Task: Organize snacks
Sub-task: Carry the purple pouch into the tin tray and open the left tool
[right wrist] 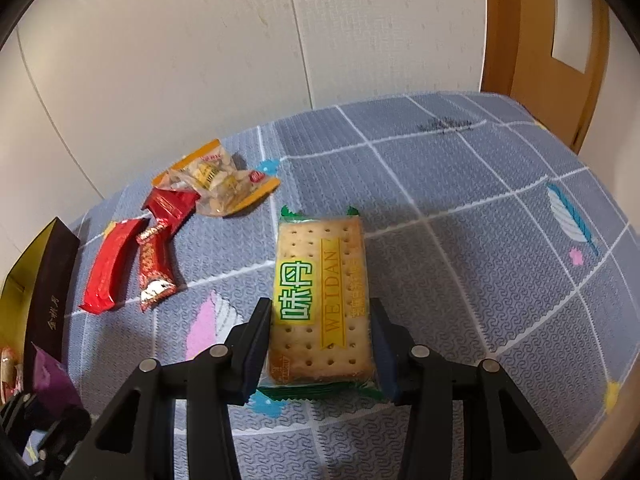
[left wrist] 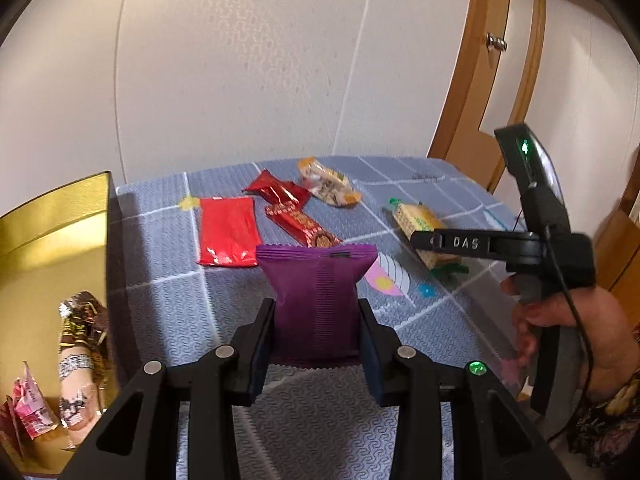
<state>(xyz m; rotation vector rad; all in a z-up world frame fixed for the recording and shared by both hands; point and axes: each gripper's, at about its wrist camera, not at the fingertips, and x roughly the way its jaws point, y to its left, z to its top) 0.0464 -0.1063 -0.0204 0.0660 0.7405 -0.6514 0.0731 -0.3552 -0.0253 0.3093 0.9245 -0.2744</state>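
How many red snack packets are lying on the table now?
3, all grouped at the far left of the table: a flat plain red packet, a dark red packet behind it, and a patterned red bar beside them.

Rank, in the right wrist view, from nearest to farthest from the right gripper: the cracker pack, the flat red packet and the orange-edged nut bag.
1. Cracker pack: between the fingers of the right gripper.
2. Flat red packet: on the cloth, to the left.
3. Orange-edged nut bag: farther back on the left, toward the wall.

Left gripper and right gripper, jaws clamped, angled downward.
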